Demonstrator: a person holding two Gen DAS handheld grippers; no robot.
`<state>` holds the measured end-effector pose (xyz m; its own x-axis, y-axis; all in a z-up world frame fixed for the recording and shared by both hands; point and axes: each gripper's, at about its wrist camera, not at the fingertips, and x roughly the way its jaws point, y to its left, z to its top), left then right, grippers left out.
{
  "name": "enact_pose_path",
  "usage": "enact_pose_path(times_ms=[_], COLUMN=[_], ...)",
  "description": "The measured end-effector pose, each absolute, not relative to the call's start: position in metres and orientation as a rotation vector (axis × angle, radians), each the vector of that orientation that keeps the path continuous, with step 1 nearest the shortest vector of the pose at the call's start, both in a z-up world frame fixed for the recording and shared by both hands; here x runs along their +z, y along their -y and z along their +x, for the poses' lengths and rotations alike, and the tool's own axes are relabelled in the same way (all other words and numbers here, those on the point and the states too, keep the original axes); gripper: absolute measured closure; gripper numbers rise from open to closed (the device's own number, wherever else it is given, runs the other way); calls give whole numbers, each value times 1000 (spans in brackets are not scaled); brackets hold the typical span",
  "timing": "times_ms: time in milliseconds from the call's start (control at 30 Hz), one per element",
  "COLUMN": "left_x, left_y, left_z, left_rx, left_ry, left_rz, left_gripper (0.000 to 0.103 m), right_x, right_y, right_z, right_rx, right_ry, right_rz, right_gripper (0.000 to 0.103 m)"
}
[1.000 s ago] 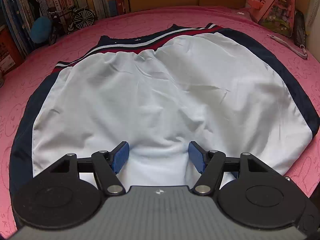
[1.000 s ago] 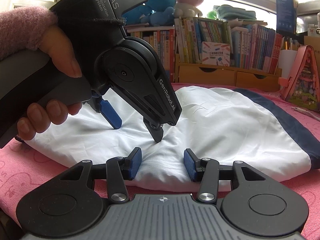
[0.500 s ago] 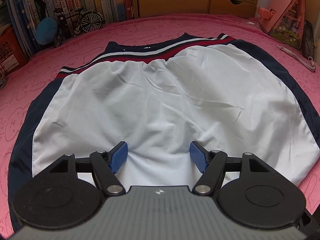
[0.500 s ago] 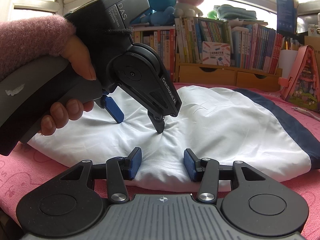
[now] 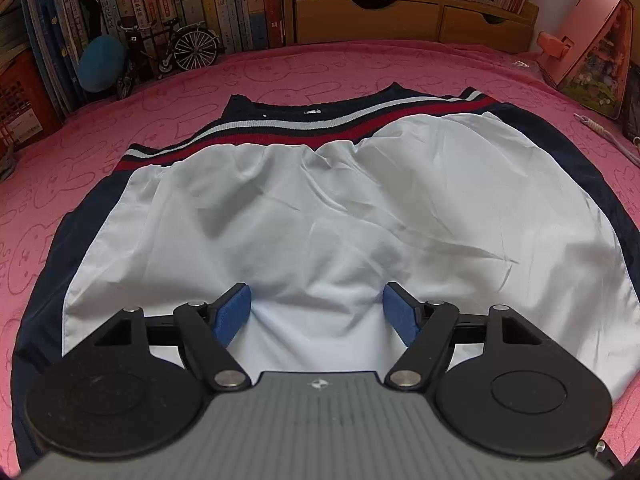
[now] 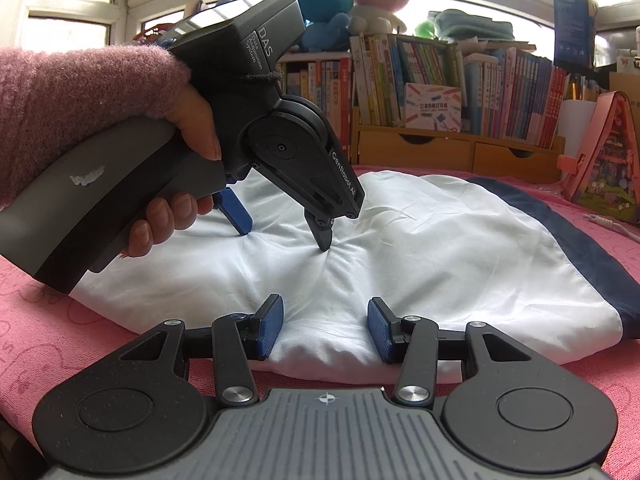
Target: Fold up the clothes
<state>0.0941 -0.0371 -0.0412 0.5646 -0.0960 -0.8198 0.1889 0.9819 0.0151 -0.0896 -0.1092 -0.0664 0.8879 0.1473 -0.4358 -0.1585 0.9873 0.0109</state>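
White jacket (image 5: 320,208): spread on pink bed (image 5: 320,68). Left gripper (image 5: 316,312): fingers just widened, parted, tips pressed into cloth. Right gripper (image 6: 326,326): fingers half-parted astride near hem, nothing clamped.

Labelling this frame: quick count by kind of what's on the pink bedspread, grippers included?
Garments: 1, white jacket with navy sides and red-white striped hem
Grippers: 2, left gripper, right gripper
Model bicycles: 1, black model bicycle
Blue balls: 1, blue ball
Pink house-shaped toys: 1, pink house toy
Total: 6

"DAS", "GenRobot.AI" on hand-held gripper (image 6: 286,238)
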Motion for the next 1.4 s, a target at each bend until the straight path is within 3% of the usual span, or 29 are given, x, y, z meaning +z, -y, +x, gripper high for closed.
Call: enact_pose_path(times_ms=[533, 1133, 1233, 1400], left_x=[-45, -48, -45, -31], left_y=[31, 35, 34, 27], left_z=[143, 175, 172, 155], left_rx=[-101, -12, -13, -41], left_ry=[-938, -906, -909, -926], left_rz=[51, 41, 36, 28], left_gripper=[20, 19, 24, 43], right_x=[-66, -65, -65, -65], right_y=[106, 104, 106, 107], right_z=[-90, -90, -89, -89], right_rx=[154, 157, 161, 163], right_ry=[-449, -449, -451, -451], right_rz=[-28, -35, -30, -28], right_gripper=[56, 56, 56, 56])
